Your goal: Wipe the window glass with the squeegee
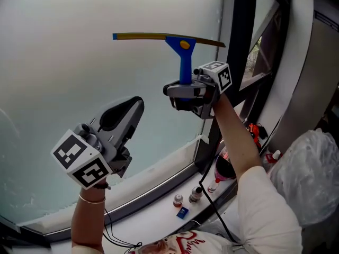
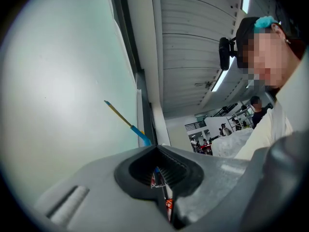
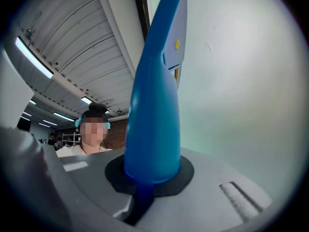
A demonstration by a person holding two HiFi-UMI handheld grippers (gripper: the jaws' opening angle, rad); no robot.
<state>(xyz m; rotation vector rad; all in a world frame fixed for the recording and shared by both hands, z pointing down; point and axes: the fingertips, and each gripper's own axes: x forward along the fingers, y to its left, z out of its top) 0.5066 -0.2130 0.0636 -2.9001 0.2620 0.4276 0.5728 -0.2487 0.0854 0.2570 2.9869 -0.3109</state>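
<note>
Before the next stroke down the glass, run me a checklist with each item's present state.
1. Grip of right gripper on squeegee handle: ok, clamped.
2. Level of blade: ok, roughly horizontal.
3. Contact of blade with window glass: cannot tell.
4. State of left gripper: ok, shut, empty, apart from the squeegee.
5. Clear sill below: not ok, small bottles stand there.

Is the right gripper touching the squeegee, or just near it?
Touching. In the right gripper view, the right gripper has its jaws clamped on the squeegee, whose blue handle rises from between them.
</note>
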